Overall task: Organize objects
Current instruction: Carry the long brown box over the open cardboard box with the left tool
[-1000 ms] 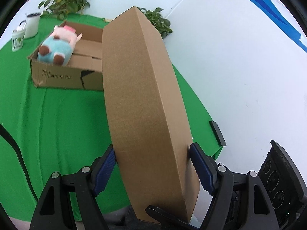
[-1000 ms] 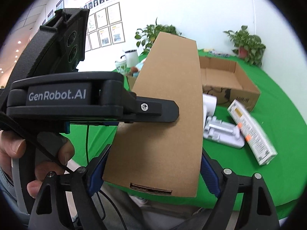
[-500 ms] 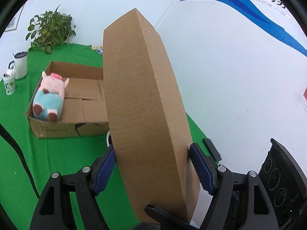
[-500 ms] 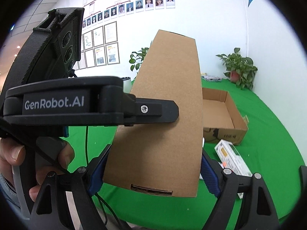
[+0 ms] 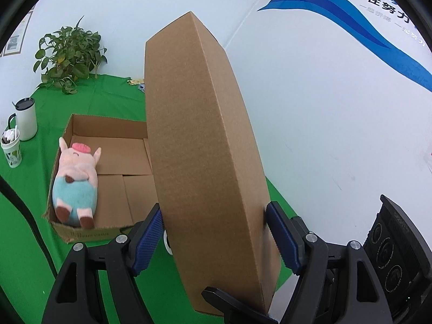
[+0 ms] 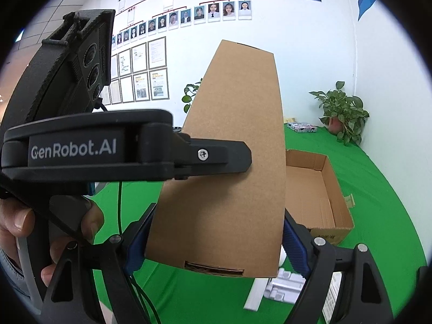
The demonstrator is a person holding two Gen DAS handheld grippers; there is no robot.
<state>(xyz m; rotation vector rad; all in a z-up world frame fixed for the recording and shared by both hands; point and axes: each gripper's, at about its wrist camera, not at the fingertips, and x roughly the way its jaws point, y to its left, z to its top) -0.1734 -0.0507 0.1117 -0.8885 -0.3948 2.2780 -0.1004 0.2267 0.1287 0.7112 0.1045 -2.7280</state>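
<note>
Both grippers clamp the same flat brown cardboard box (image 5: 199,145), held up in the air above the green tabletop (image 5: 27,216), tilted w/ its long side pointing up and away.

Left gripper (image 5: 216,232): jaws closed on the box's near end, blue pads (image 5: 147,233) pressed to both sides. Right gripper (image 6: 216,243): jaws closed on the box too, pads flat on its two edges near the bottom end, where a slot in the cardboard shows. In the right wrist view the left gripper's black finger lies across the box face, and a hand (image 6: 19,224) wraps its handle at lower left.

Below and behind the held box sits an open carton (image 5: 89,127) on the tabletop. A pink plush pig (image 5: 75,181) in a blue outfit lies inside along its left wall; rest of the carton floor bare as far as visible.

Left of the carton: white mug w/ black lid (image 5: 25,118) and a paper cup (image 5: 11,148) just beside it. Potted plant (image 5: 68,56) at the far corner by the wall. In the right wrist view, white plastic pieces (image 6: 280,287) lie on the tabletop under the box, partly hidden; can't tell what they are.
</note>
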